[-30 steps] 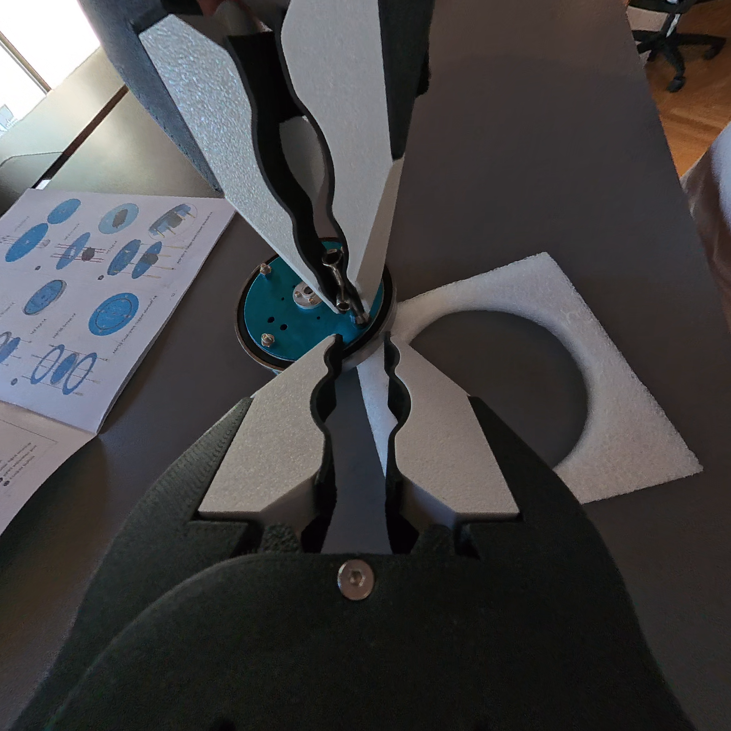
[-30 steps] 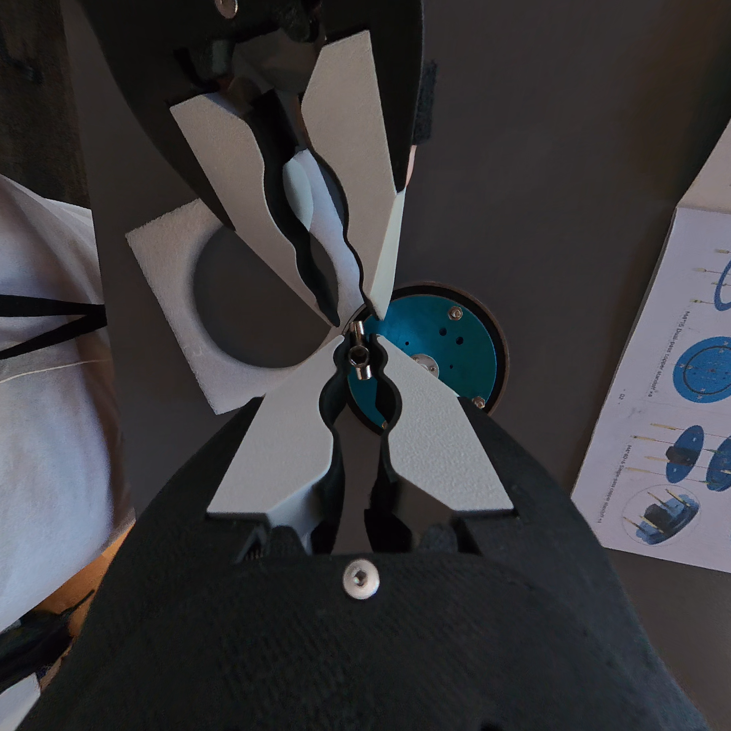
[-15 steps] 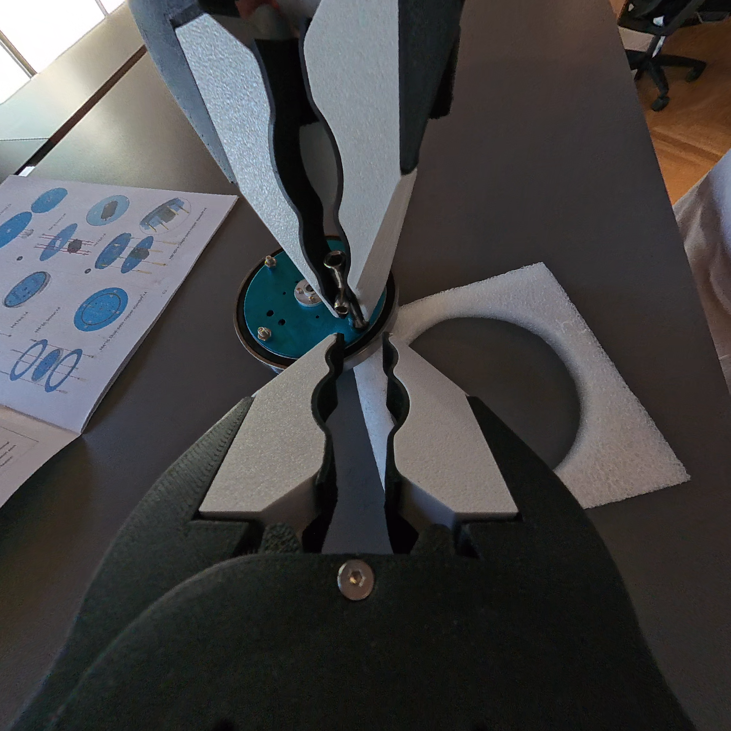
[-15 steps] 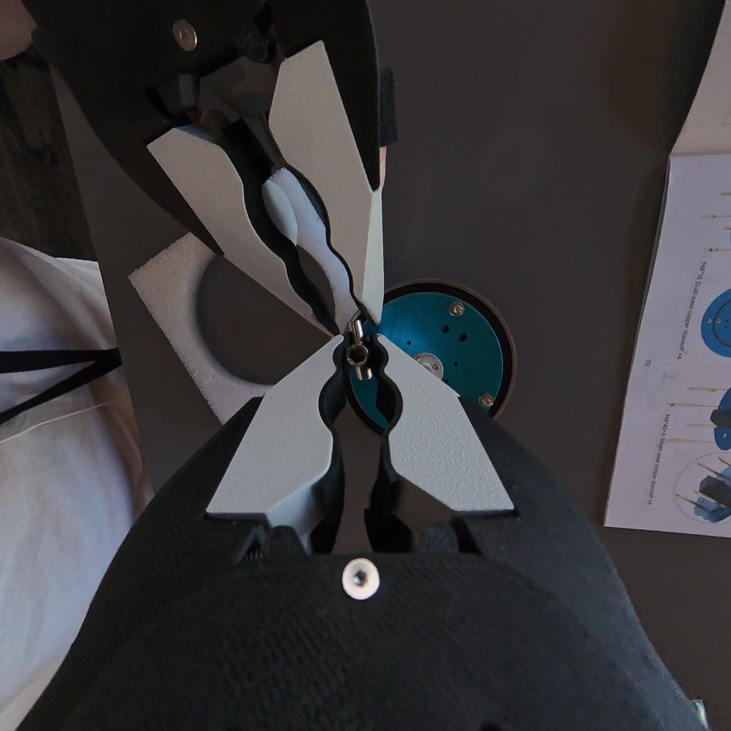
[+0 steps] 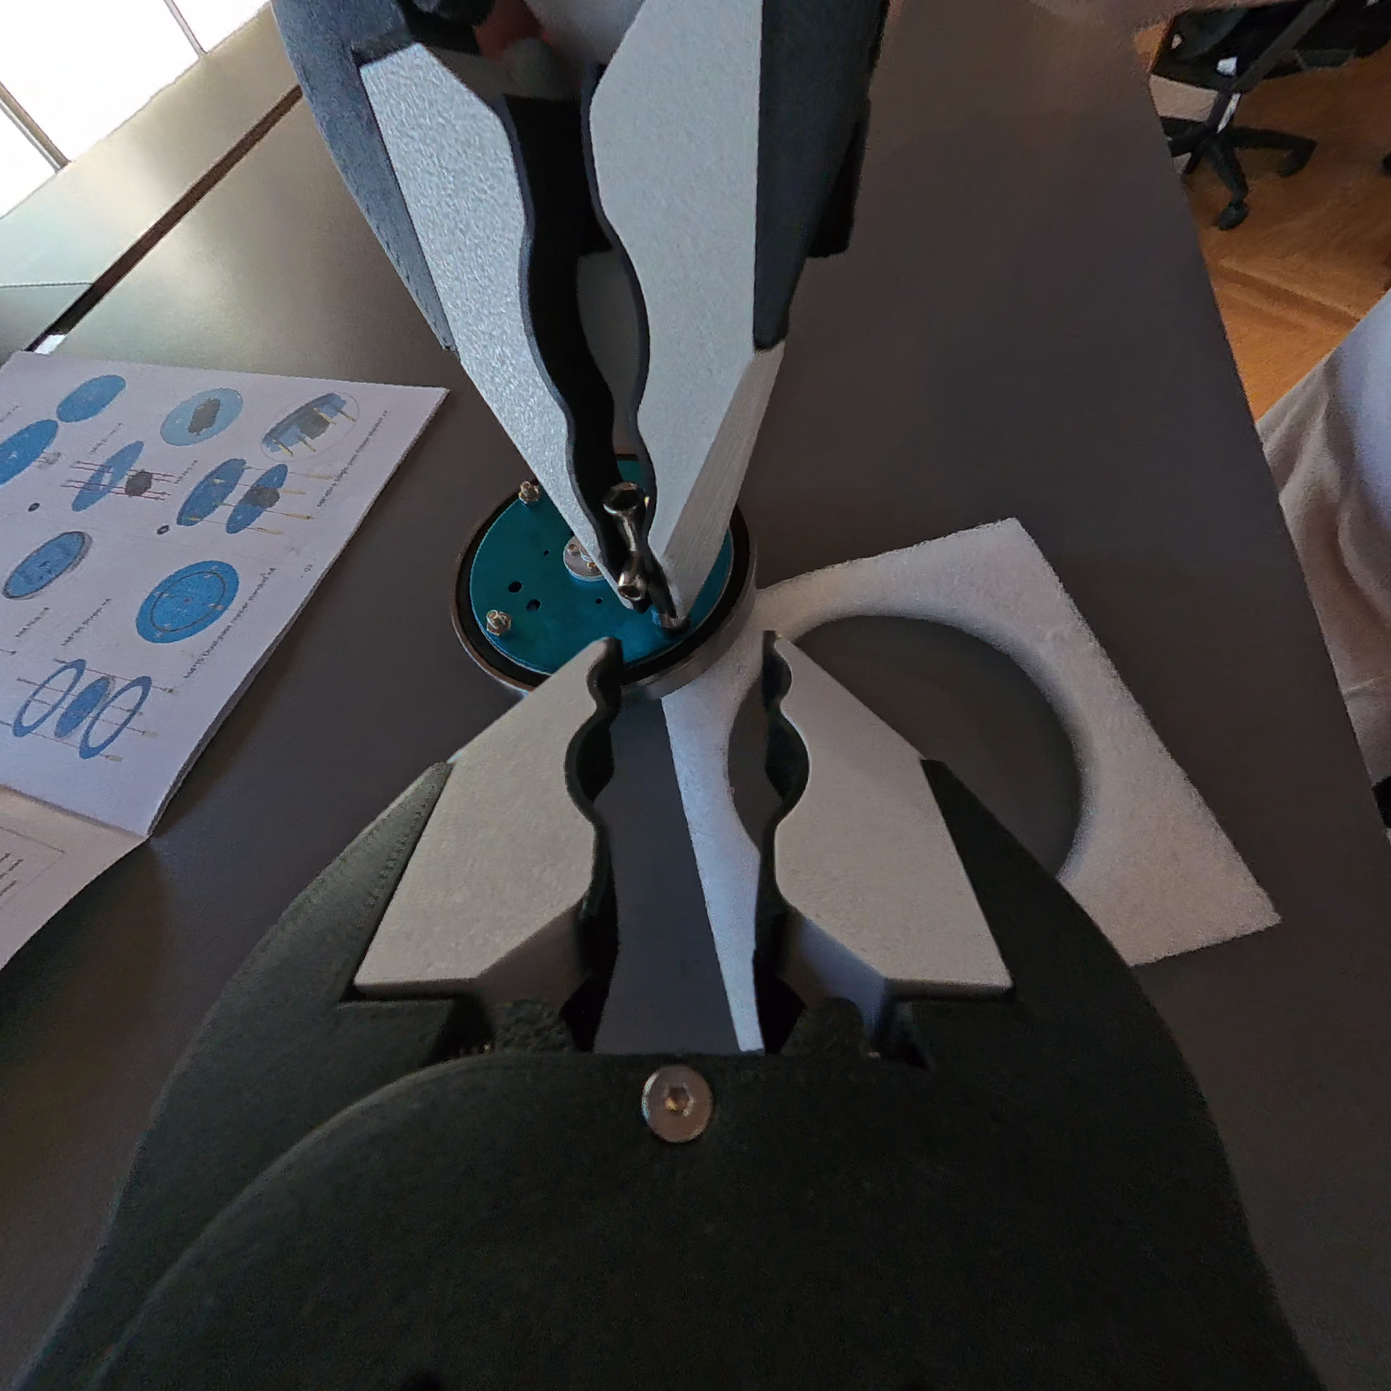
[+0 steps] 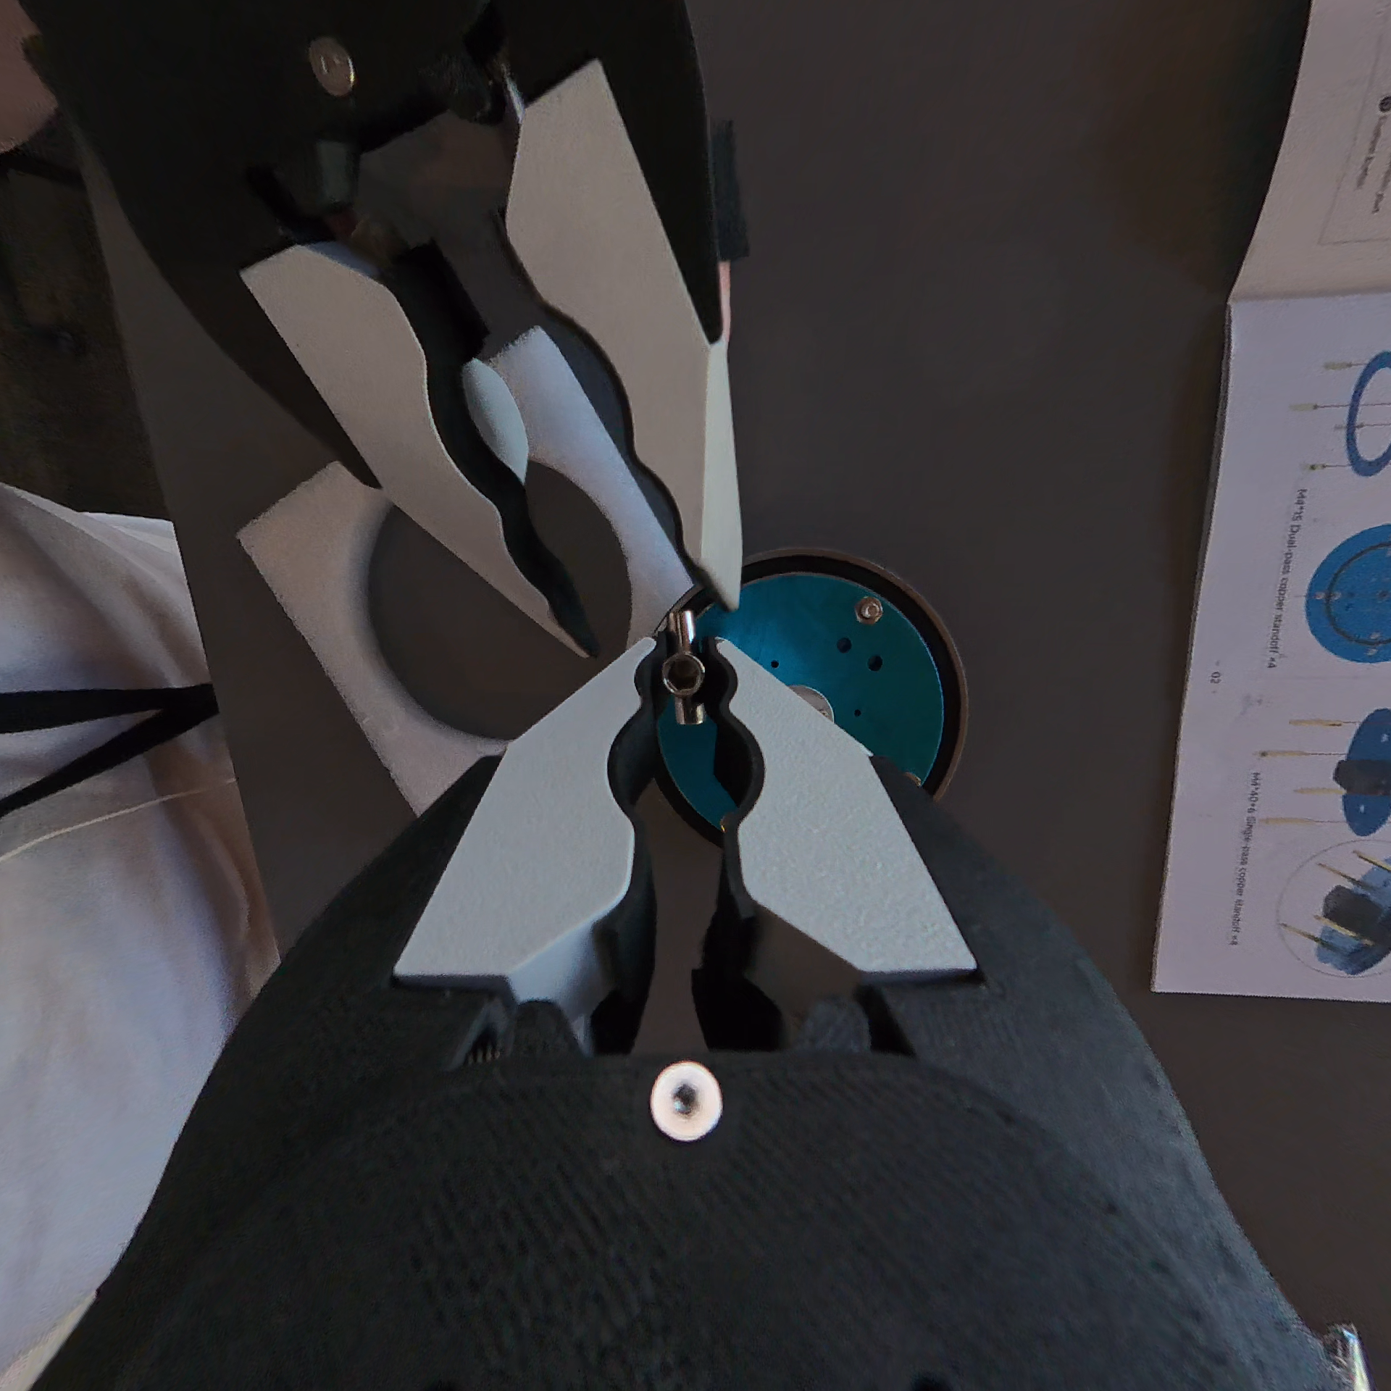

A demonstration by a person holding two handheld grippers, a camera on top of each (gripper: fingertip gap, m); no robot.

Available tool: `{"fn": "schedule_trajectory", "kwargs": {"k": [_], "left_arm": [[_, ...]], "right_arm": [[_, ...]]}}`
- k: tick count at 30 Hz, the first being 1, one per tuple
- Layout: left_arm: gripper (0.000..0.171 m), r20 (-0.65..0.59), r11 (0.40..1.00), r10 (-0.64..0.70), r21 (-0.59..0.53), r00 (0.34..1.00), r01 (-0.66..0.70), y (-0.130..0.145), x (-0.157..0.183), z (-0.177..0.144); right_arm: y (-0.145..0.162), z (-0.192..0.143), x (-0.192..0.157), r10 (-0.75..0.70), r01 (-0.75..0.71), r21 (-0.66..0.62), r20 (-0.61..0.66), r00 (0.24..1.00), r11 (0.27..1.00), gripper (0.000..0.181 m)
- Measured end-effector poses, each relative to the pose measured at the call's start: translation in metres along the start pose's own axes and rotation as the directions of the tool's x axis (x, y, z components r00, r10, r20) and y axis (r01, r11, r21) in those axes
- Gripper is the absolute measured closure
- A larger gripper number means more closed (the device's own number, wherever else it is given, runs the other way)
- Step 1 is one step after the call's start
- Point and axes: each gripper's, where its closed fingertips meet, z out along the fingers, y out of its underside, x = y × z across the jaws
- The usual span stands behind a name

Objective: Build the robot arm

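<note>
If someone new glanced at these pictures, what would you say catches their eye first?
Most striking is the teal disc at the centre of the dark table, with both grippers meeting over it. The right gripper is shut on a small metal tool standing on the disc's edge, while the left gripper is open at the rim. Beside the disc lie a white foam square with a round hole and an illustrated booklet.

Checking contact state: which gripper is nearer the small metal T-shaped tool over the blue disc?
Right. The right gripper is shut on the T-shaped tool. The left gripper sits open at the blue disc's rim, just short of it.
</note>
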Motion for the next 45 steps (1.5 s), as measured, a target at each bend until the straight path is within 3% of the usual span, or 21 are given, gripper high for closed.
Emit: {"fn": "schedule_trajectory", "kwargs": {"k": [4, 11, 15, 19, 23, 29, 37, 41, 45], "left_arm": [[0.135, -0.004, 0.999, -0.020, 0.028, 1.000, 0.020, -0.003, -0.001, -0.004], [0.137, 0.004, 0.995, -0.054, 0.083, 0.999, 0.054, -0.010, -0.004, -0.014], [0.138, 0.045, 0.989, -0.110, 0.104, 0.993, 0.105, -0.016, -0.022, -0.018], [0.132, 0.070, 0.991, -0.133, 0.005, 0.989, 0.133, -0.008, -0.046, -0.009], [0.131, -0.013, 0.978, -0.204, -0.044, 0.979, 0.203, -0.005, -0.055, 0.006], [0.132, -0.170, 0.925, -0.370, 0.025, 0.913, 0.379, -0.008, -0.059, 0.012], [0.137, -0.117, 0.948, -0.310, 0.042, 0.944, 0.317, -0.012, -0.064, 0.010], [0.140, -0.049, 0.980, -0.197, 0.034, 0.979, 0.198, -0.026, -0.070, 0.015], [0.165, -0.079, 0.994, -0.086, 0.057, 0.993, 0.091, -0.044, -0.063, 0.021]], "right_arm": [[-0.007, -0.013, 0.002, -0.007, 0.007, 0.020, 0.024, 1.000, 1.000, 0.174], [0.004, -0.058, 0.038, -0.021, 0.030, 0.097, -0.088, 0.996, 0.995, 0.174], [0.020, -0.048, 0.048, -0.010, 0.007, 0.113, 0.023, 1.000, 0.994, 0.174], [0.024, -0.037, 0.055, -0.052, 0.047, 0.120, 0.040, 0.998, 0.992, 0.174], [0.028, -0.027, 0.059, -0.109, 0.107, 0.085, 0.018, 0.994, 0.991, 0.174], [0.030, -0.021, 0.060, -0.120, 0.118, 0.063, 0.038, 0.992, 0.991, 0.174], [0.031, -0.019, 0.060, -0.101, 0.099, 0.022, 0.062, 0.993, 0.995, 0.175], [0.031, -0.019, 0.061, -0.001, 0.000, 0.028, 0.003, 1.000, 1.000, 0.174], [0.030, -0.018, 0.061, 0.060, -0.058, 0.045, -0.037, 0.998, 0.997, 0.174]]}}
